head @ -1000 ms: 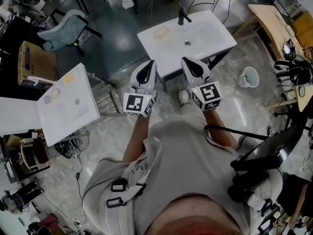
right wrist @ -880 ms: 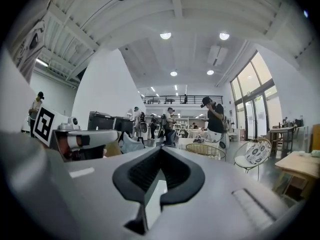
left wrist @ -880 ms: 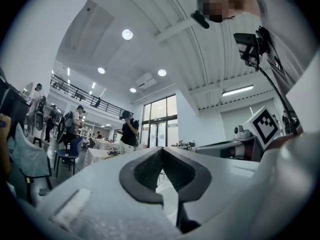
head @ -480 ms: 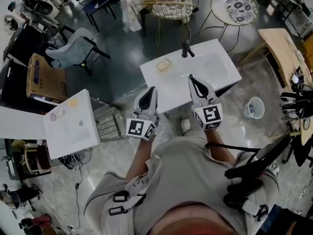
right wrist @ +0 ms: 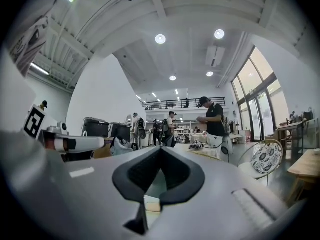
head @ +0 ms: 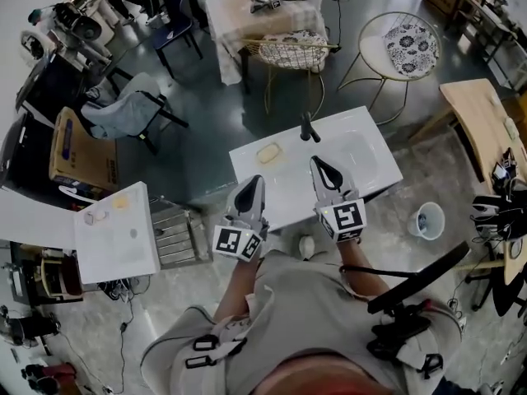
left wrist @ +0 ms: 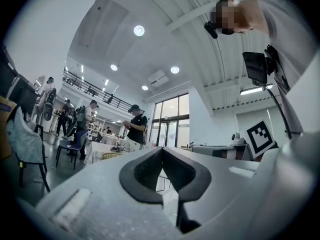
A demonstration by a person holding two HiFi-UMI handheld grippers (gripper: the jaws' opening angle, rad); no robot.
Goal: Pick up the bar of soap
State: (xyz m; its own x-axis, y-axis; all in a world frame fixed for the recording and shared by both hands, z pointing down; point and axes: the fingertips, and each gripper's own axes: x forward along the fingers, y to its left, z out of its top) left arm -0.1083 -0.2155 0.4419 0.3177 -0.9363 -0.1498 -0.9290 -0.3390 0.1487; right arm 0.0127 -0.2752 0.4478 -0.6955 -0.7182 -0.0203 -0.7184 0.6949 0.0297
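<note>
Soap bar (head: 268, 151) untouched, apart from both tools. Nearest: left gripper (head: 253, 181) and right gripper (head: 318, 162), each clenched on nothing, above near edge of white washbasin (head: 288, 197). Farther: bar flat on far left corner, near black faucet (head: 306, 127). Beyond: wire chair (head: 284, 52) on dark floor.

A pale yellow, rounded-rectangular bar of soap (head: 268, 152) lies flat on the left part of a white ceramic sink top (head: 362, 179). It sits on the flat ledge beside the basin hollow, near the far edge. It is left of the dark upright faucet (head: 308, 127) and apart from it. Its long side runs roughly along that edge.
</note>
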